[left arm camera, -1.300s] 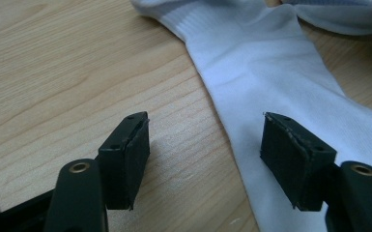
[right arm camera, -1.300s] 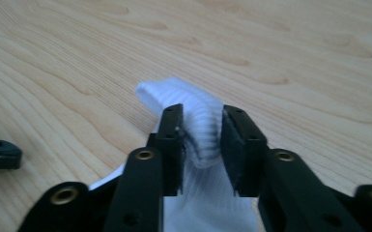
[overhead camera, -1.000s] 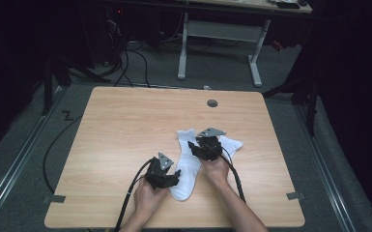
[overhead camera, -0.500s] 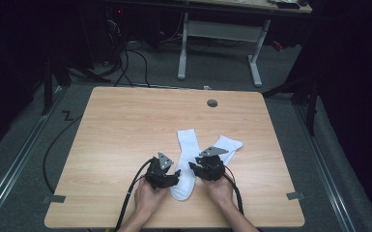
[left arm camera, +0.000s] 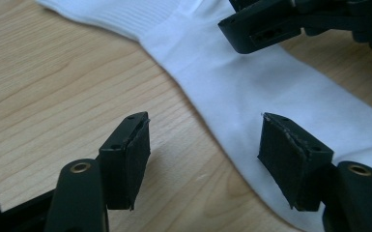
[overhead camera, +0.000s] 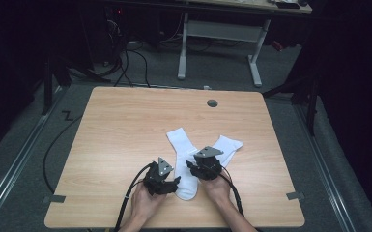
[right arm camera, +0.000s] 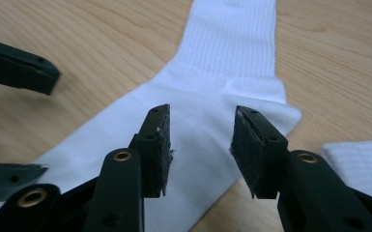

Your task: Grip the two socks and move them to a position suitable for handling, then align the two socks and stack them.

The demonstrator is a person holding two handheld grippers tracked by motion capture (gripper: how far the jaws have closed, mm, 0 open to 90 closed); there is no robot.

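**Grippers over the white sock, nothing pinched**

Grippers first, since they're the busy part. The left gripper [left arm camera: 203,159] has its jaws spread wide and nothing is clamped. In the left gripper view one pad sits over bare wood just beside the sock's edge, and the other pad [left arm camera: 290,159] is over the white fabric, so the sock's edge runs between them. Can't really tell if the pads touch the cloth or hang just above it.

The right gripper [right arm camera: 200,150] is about half open, and its jaws have just been opening. In the right gripper view both pads are over the near sock [right arm camera: 193,121], around the heel bend, with fabric showing in the gap between them, but they aren't squeezing it.

From the high view, the left gripper [overhead camera: 163,178] is at the sock's toe end and the right gripper [overhead camera: 204,166] is just past it, on the sock's right side, the two close together. Each is held by a hand [overhead camera: 145,203] coming in from the near edge, with black cables trailing back.

The near sock [overhead camera: 186,164] lies flat, toe toward the person, ribbed cuff pointing away. A second white sock [overhead camera: 228,145] pokes out from the first one's right side, the pair making a V.

Both lie on the wooden table [overhead camera: 121,130], toward its near edge. A round grey grommet [overhead camera: 212,103] sits well beyond the socks near the far edge.
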